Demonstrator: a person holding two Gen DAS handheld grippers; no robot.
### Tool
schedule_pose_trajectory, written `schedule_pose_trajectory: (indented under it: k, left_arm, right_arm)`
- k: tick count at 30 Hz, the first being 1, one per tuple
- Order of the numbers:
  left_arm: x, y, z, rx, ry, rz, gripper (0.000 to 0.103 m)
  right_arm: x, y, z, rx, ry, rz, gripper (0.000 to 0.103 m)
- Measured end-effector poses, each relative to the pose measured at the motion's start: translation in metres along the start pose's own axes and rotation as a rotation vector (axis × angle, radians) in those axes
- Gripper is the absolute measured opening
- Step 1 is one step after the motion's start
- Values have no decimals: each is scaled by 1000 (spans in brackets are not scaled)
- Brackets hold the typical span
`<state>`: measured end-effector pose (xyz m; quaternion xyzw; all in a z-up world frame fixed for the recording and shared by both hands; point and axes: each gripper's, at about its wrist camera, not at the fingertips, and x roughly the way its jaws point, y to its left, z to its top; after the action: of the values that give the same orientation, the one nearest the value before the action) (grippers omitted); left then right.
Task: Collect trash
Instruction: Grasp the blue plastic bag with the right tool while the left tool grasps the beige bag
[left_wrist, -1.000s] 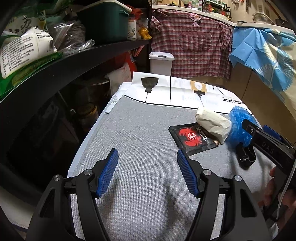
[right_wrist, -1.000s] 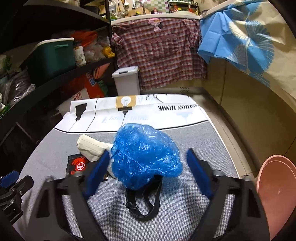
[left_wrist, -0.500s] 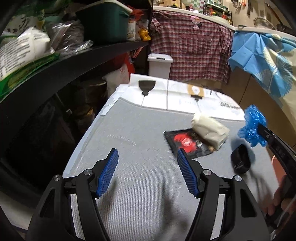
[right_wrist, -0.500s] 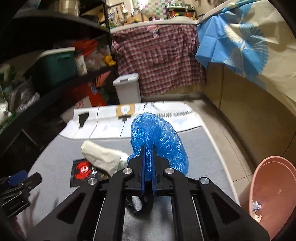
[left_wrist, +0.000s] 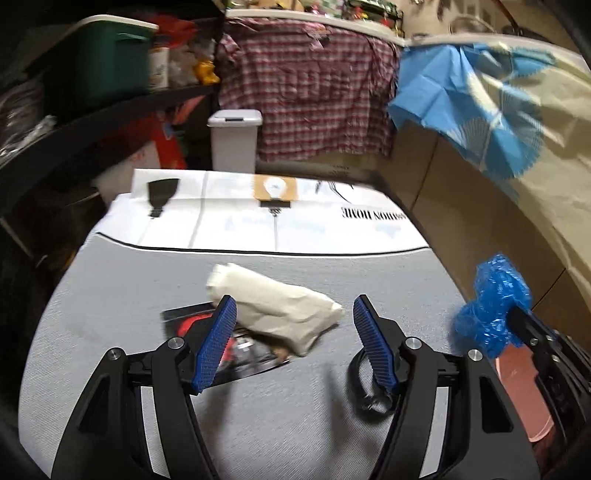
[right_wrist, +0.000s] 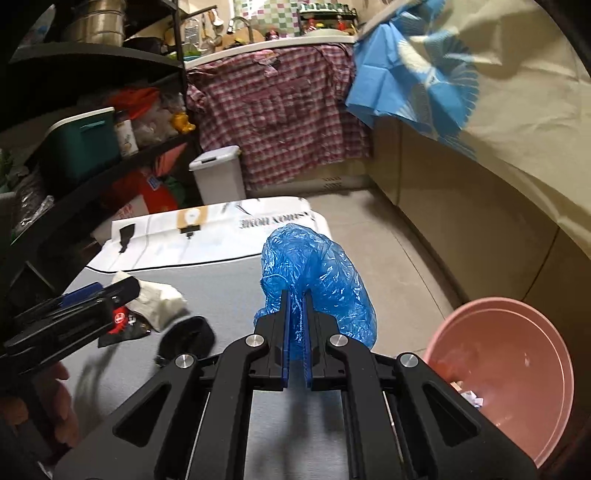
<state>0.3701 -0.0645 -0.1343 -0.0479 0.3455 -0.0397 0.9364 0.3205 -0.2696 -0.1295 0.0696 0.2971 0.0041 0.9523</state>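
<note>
My right gripper is shut on a crumpled blue plastic bag and holds it in the air near the mat's right edge; the bag also shows in the left wrist view. My left gripper is open, its fingers either side of a crumpled white paper wad, just short of it. The wad lies on a black wrapper with a red crab. A black strap loop lies by the right finger. A pink basin with scraps sits on the floor at right.
The grey mat covers a low surface, with a white printed sheet at its far end. A white bin stands behind. Dark shelves with a green box line the left. Beige cabinets run along the right.
My right gripper closed on the blue bag, lifted it and carried it right toward the pink basin. My left gripper moved right and forward to the paper wad, staying open.
</note>
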Motion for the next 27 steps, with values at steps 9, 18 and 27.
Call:
schedule_pose_trajectory:
  k: [9, 18, 27]
  left_arm:
    - [30, -16, -1, 31, 62, 53, 65]
    - [42, 3, -5, -71, 94, 49, 22]
    - [27, 13, -2, -110, 3, 5, 2]
  right_arm:
    - [3, -13, -1, 16, 7, 9, 6]
    - [6, -14, -2, 18, 20, 8, 6]
    - [10, -13, -3, 13, 31, 3, 6]
